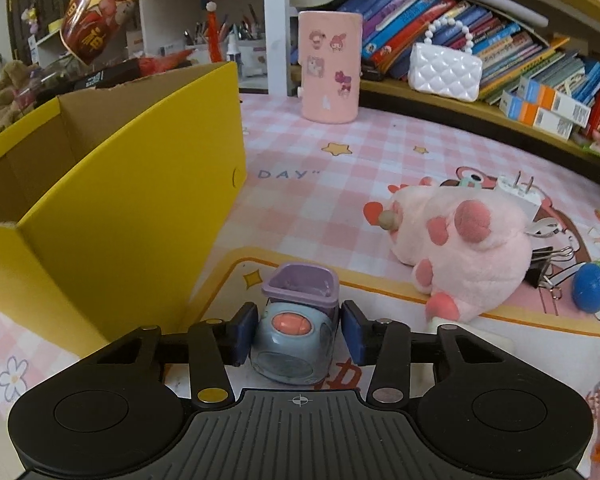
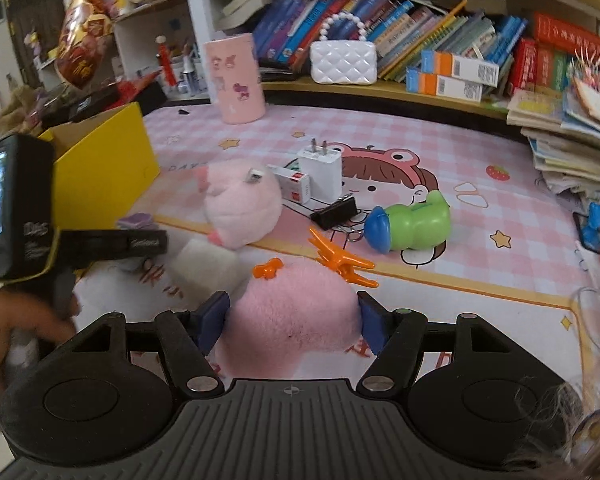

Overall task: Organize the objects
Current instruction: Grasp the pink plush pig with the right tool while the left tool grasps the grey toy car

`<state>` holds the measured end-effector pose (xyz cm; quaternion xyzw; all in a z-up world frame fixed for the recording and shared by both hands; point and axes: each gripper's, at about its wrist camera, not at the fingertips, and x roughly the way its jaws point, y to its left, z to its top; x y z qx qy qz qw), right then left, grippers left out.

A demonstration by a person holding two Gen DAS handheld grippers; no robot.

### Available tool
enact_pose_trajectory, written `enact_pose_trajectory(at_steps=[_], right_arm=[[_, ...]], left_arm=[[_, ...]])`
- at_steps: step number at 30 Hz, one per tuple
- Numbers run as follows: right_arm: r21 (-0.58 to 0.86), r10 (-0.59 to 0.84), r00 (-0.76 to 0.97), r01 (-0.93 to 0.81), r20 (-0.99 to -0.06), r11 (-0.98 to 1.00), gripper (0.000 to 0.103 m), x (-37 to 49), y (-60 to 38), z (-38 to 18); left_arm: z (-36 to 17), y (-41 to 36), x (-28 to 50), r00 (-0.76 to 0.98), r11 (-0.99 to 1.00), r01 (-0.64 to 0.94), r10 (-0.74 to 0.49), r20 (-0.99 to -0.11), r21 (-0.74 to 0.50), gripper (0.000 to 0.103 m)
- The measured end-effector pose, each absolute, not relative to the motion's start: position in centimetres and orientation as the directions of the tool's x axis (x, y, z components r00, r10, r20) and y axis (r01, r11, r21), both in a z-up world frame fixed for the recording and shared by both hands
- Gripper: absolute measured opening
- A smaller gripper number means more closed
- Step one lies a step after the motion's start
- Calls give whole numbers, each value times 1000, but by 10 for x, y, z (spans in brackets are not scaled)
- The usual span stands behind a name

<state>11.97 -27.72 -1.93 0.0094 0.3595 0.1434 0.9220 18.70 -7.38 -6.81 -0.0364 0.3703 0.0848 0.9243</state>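
Observation:
In the left wrist view my left gripper (image 1: pixel 300 332) stands around a small grey-blue toy car (image 1: pixel 294 340) with a purple bucket; the left pad touches it, the right pad shows a small gap. A yellow cardboard box (image 1: pixel 112 200), open on top, stands just to its left. In the right wrist view my right gripper (image 2: pixel 292 320) is shut on a pink plush (image 2: pixel 296 316) with orange clips (image 2: pixel 340 260). A second pink plush paw (image 2: pixel 240 204) lies ahead, also seen in the left wrist view (image 1: pixel 460 248).
On the pink checked mat (image 2: pixel 480 128) lie a white charger plug (image 2: pixel 322 168), a black binder clip (image 2: pixel 336 212) and a green and blue toy (image 2: pixel 412 224). A pink cylinder (image 2: pixel 236 80) and a white purse (image 2: pixel 342 60) stand by the bookshelf.

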Motion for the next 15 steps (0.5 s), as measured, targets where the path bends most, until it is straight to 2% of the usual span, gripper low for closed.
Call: enact_pose_trajectory(at_steps=[8,15], right_arm=[[93,237,728,-233,-643,968,65,95,-259,-10],[100,234,719,-225,-655,969,65,75,-224,-8]], left_arm=[[-44,-57,133,767,988,-101,5,-642,-113,39],[-24,-20,67,781,975,-122,-21,-625,-185,39]])
